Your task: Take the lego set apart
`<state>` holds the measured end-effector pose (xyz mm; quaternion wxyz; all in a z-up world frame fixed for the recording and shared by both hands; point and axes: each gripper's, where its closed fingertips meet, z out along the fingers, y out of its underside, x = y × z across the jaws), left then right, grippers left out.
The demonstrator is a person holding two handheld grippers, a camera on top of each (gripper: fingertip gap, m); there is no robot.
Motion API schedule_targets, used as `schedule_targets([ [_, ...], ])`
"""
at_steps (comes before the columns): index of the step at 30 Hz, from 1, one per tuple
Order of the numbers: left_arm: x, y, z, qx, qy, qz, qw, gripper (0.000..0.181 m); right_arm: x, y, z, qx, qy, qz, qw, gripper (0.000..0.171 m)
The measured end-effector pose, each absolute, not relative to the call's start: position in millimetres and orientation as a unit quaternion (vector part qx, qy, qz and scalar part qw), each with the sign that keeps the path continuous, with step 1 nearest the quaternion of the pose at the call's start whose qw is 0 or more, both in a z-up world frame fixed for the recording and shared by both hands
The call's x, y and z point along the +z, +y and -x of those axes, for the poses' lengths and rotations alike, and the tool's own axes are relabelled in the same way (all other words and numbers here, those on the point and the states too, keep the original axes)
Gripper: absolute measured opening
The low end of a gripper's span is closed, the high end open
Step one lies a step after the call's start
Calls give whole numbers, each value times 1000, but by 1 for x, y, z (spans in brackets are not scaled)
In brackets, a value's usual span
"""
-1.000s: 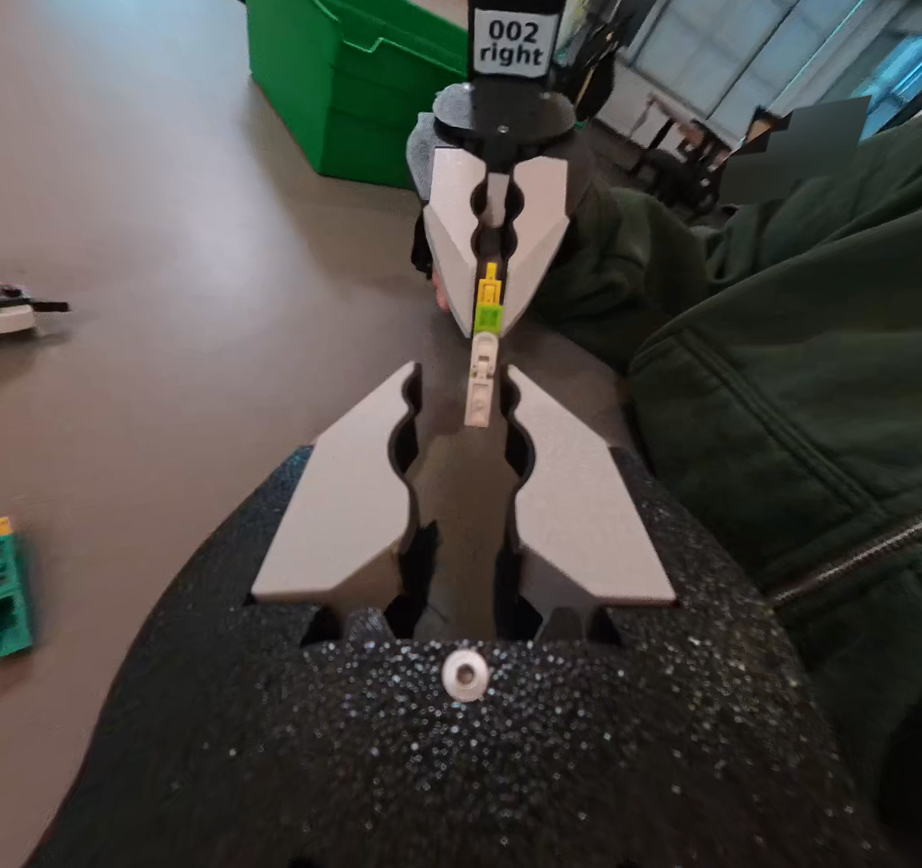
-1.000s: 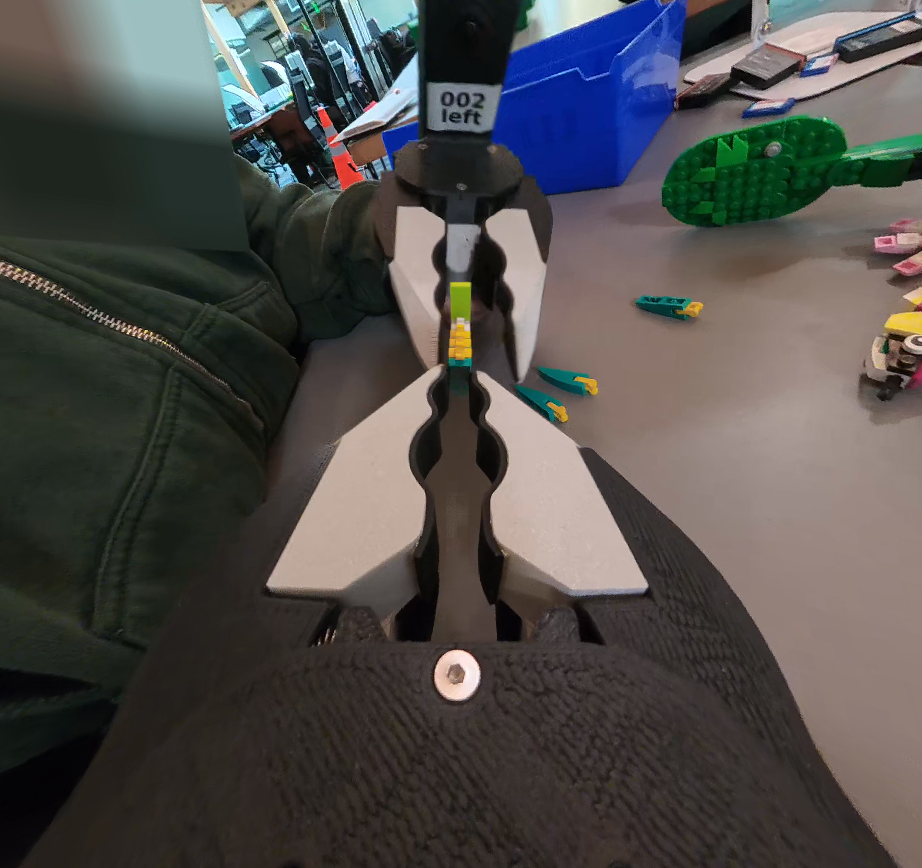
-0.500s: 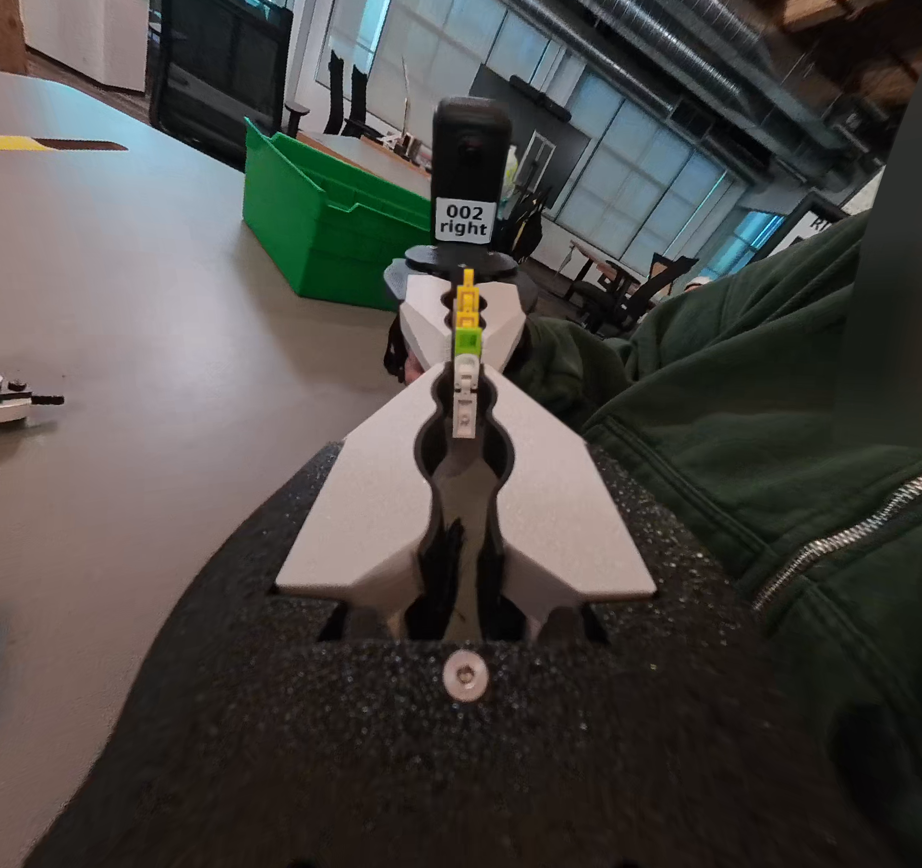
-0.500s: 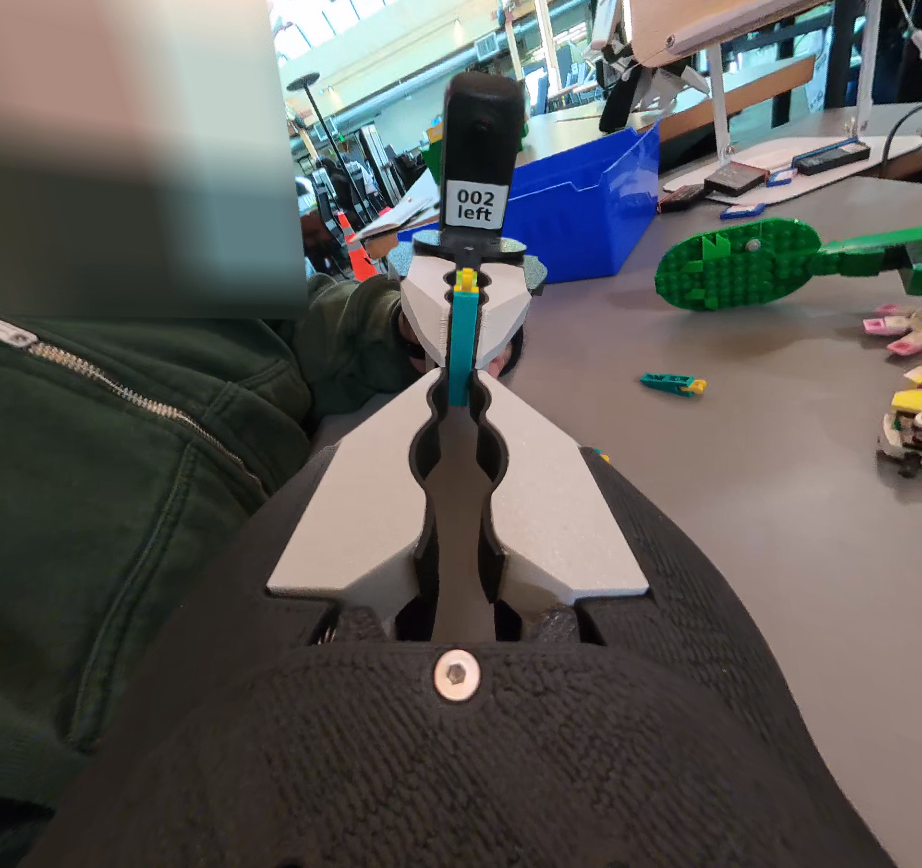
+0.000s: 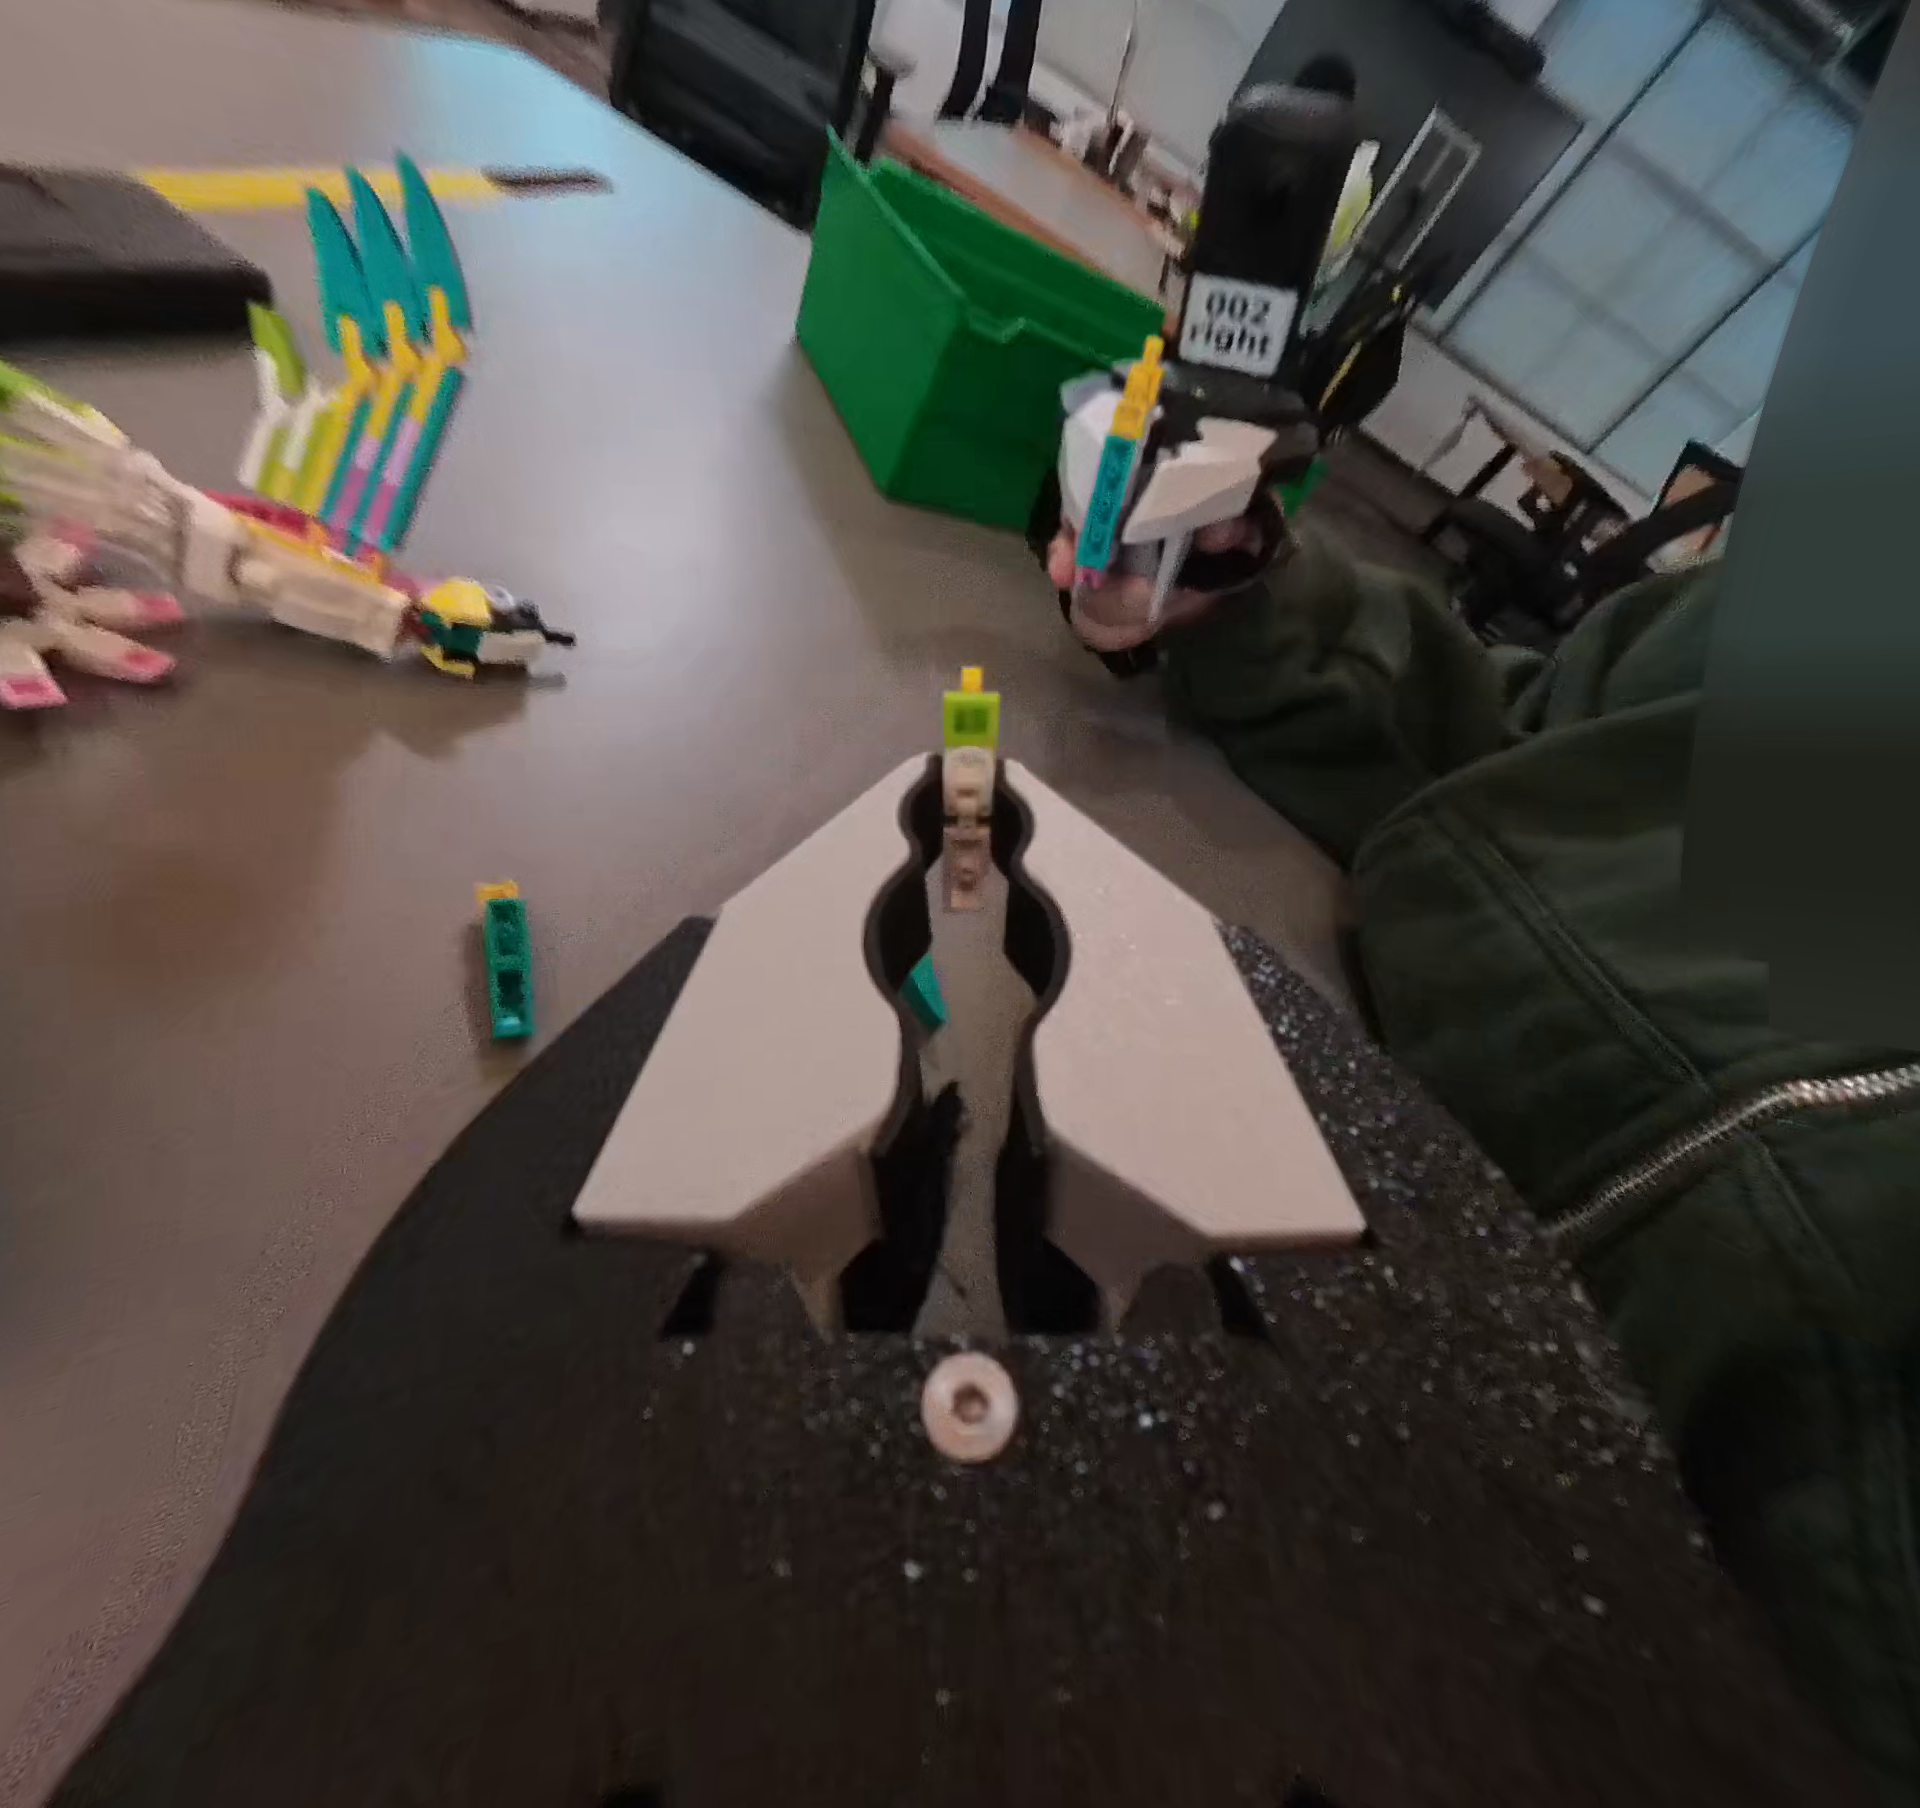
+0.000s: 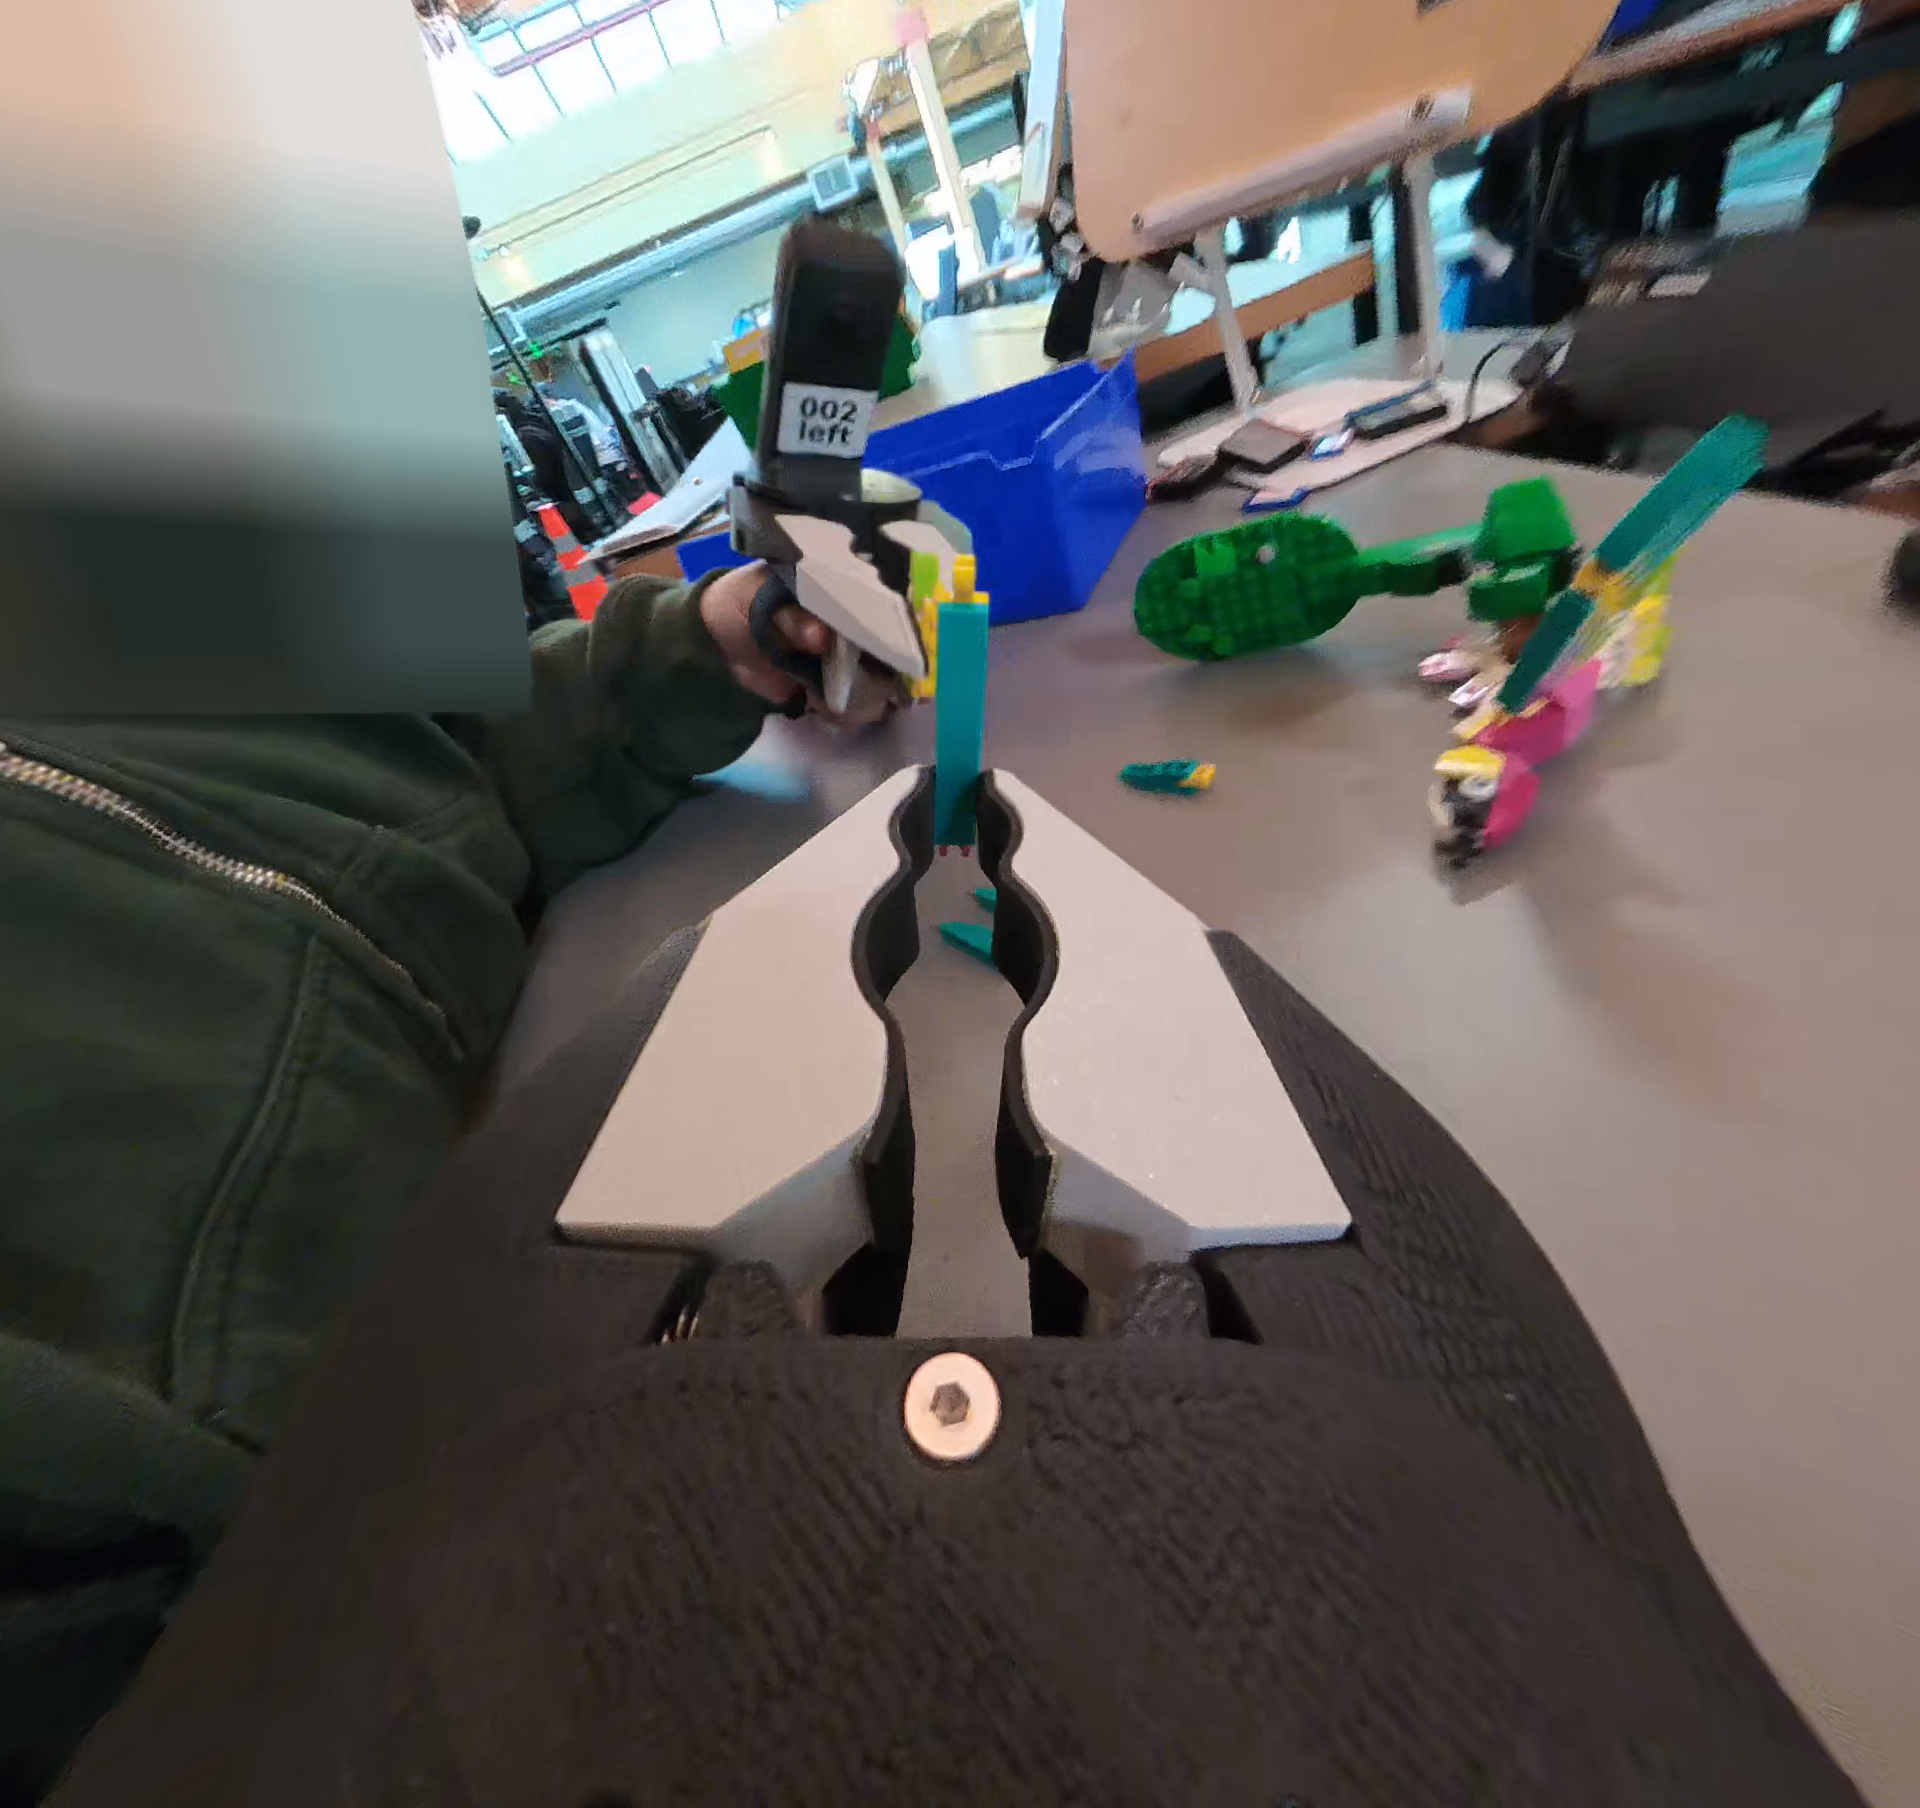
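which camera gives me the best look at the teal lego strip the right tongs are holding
The right wrist view: the teal strip stands upright, sharp and close, pinched at its lower end by the right tongs. The left wrist view shows the same strip farther off, small and blurred, tilted in those tongs.

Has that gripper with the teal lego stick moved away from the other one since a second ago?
Yes. The right gripper with its teal piece now sits off to the right near the green bin, apart from the left gripper.
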<state>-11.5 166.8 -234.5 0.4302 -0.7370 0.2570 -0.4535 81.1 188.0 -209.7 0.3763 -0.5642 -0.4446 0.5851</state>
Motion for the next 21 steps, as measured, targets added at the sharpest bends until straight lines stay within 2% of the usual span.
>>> schedule_targets([
  [5, -265, 151, -5, -496, 252, 766, 322, 6, -244, 171, -63, 606, -436, 617, 249, 5],
  [9, -297, 150, 2, -426, 258, 821, 280, 6, -248, 160, -53, 612, -436, 622, 219, 6],
  [11, -304, 152, 5, -387, 263, 838, 280, 29, -249, 155, -49, 621, -434, 619, 207, 6],
  [14, -298, 157, 6, -336, 279, 844, 311, 34, -250, 151, -43, 628, -434, 613, 204, 6],
  [18, -256, 140, -34, -439, 300, 766, 361, 42, -244, 141, -35, 639, -444, 590, 215, 6],
  [21, -242, 138, -43, -492, 287, 732, 373, 23, -244, 132, -32, 638, -462, 577, 215, 6],
])
